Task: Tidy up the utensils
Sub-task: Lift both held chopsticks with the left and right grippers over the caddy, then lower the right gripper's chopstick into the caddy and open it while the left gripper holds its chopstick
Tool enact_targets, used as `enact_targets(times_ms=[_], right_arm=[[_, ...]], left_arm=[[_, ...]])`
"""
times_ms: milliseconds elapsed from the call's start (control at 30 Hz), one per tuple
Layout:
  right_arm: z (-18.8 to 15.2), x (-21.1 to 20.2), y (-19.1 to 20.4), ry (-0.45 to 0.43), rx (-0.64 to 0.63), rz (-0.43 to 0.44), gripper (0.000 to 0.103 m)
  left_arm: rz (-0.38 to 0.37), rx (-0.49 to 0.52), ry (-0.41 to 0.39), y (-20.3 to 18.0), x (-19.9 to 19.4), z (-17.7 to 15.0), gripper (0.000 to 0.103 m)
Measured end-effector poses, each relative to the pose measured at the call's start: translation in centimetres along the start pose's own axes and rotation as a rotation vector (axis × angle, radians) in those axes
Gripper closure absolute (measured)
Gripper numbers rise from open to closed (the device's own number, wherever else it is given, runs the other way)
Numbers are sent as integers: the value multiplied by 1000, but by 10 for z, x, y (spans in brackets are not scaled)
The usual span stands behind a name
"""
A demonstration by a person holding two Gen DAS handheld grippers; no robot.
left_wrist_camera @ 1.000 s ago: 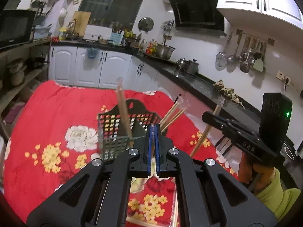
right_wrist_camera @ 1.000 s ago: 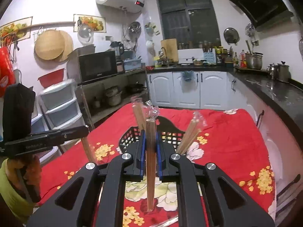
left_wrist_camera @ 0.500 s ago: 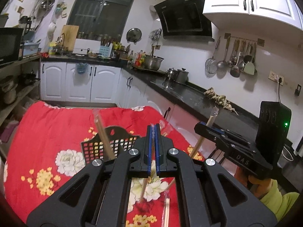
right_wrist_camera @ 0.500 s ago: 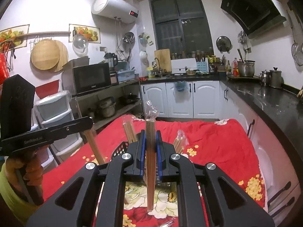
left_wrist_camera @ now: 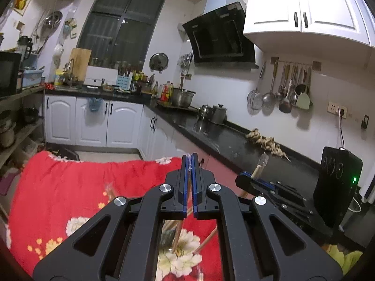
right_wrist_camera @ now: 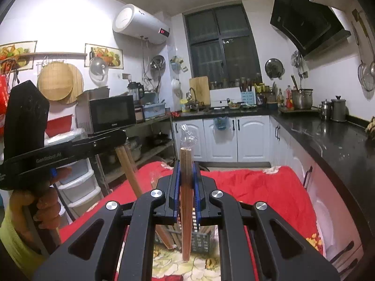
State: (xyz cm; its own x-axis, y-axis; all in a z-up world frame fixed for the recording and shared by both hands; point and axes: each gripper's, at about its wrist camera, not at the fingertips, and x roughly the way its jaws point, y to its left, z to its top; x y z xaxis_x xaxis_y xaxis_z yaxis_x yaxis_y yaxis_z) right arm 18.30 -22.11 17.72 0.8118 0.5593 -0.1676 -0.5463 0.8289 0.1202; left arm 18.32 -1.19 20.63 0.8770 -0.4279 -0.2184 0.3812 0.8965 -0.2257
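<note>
While both packs hang above the red-cloth desk (left_wrist_camera: 70,187), the step looks like loading the mesh holder (right_wrist_camera: 204,241): L gripper (left_wrist_camera: 189,159) is clamped on the tilted L pack (right_wrist_camera: 127,166), R gripper (right_wrist_camera: 186,164) on the upright R pack (right_wrist_camera: 186,187), approx. over the holder. Next, prob.: lower each tip-first w/o snagging the packs inside. Count: 2 grippers, 2 held packs, 1 holder; contents too hidden to count.

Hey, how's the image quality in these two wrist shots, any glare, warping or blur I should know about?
Left wrist view: strong fisheye bending, dark vignette corners, the white upper cabinet blown out by glare, the red floral cloth slightly soft. Right wrist view: the same warping, a bright wash on the wall beside the water heater, and the wrapped chopsticks in the right gripper reasonably sharp.
</note>
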Motion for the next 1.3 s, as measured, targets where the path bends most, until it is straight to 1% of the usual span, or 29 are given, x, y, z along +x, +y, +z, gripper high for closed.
enact_targets(times_ms=[233,300,400,500,800,1033,1133,1167,1233,1300], right_arm=[[20,11,-3,-56,6,-10,93],[23,17,-4,-65,12,-8,93],[24,24,-3,-86,-2,-21,93],[24,33,-1,-91,-12,-32,93],[14,69,-1,-92,4,-75,93],[1,91,-12,-52,26,-114,93],[-6,103,-18,12,51,-126,92],[-9,106,-18,27,55,-134,89],[-14,108,-20,42,58,-150,58],[-18,107,-22,48,68,-145,57]], left_arm=[[32,11,-35,3,13,17,102],[55,18,-48,5,18,20,102],[71,4,-47,13,25,23,102],[97,3,-48,20,32,23,102],[109,-45,-31,45,48,5,102],[99,-67,-12,59,60,-15,102],[99,-61,-16,60,63,-23,102],[102,-63,-9,61,64,-26,102],[108,-74,11,66,68,-31,102],[130,-75,23,68,69,-35,102]])
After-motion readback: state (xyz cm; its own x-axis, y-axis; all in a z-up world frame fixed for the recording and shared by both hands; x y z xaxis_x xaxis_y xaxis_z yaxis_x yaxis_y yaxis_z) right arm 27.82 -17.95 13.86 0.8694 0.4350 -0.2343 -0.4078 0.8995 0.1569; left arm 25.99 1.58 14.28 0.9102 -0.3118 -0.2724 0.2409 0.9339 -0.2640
